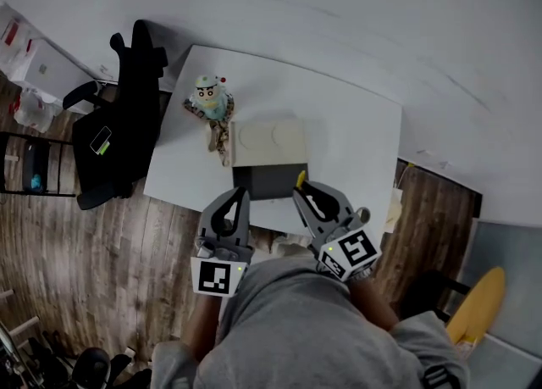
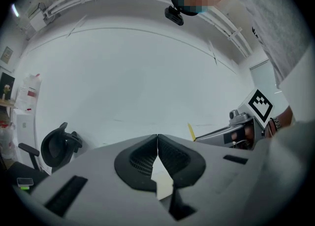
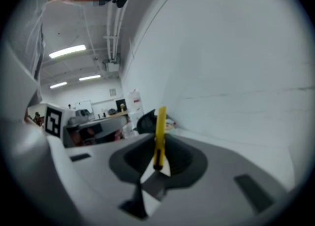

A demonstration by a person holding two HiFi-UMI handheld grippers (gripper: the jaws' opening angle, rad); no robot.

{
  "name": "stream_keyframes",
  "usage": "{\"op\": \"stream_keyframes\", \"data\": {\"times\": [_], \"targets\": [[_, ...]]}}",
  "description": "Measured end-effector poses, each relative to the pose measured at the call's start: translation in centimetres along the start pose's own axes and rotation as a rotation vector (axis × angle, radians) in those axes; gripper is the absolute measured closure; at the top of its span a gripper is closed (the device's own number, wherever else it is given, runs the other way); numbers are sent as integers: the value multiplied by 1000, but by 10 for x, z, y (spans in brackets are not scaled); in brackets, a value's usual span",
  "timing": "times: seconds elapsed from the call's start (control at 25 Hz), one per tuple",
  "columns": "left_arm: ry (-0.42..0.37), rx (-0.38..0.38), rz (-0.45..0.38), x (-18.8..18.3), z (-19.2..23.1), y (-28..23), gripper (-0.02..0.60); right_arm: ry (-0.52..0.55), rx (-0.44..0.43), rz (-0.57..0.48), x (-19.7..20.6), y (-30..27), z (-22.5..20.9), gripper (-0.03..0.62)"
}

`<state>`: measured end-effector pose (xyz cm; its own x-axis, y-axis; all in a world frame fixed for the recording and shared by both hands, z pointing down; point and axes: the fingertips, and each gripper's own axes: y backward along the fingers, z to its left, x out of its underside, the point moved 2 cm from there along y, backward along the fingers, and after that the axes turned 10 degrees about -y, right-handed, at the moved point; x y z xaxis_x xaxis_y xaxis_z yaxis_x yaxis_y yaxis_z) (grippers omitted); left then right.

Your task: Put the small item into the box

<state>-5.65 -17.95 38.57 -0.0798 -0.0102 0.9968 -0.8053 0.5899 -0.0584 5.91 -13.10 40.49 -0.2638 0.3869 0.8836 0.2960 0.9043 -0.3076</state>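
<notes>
Yellow item stands upright, clamped between the jaws of the right gripper. The open box lies just ahead and to its left. Beside it, the left gripper has its jaws pressed together on nothing.

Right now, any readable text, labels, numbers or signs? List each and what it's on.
No text reads legibly in any view.
On the black-and-white marker cubes: coded squares only, no letters.
On the red-labelled white jug: print too small.
On the small wall sign: too blurred.
On the thin yellow item and the cream box: no print visible.
</notes>
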Motion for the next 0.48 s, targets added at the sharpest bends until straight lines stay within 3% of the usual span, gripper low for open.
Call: {"op": "stream_keyframes", "data": {"times": [0.48], "targets": [[10,139,23,11,23,-30,548,-66,113,36,17,-36,-14,510]]}}
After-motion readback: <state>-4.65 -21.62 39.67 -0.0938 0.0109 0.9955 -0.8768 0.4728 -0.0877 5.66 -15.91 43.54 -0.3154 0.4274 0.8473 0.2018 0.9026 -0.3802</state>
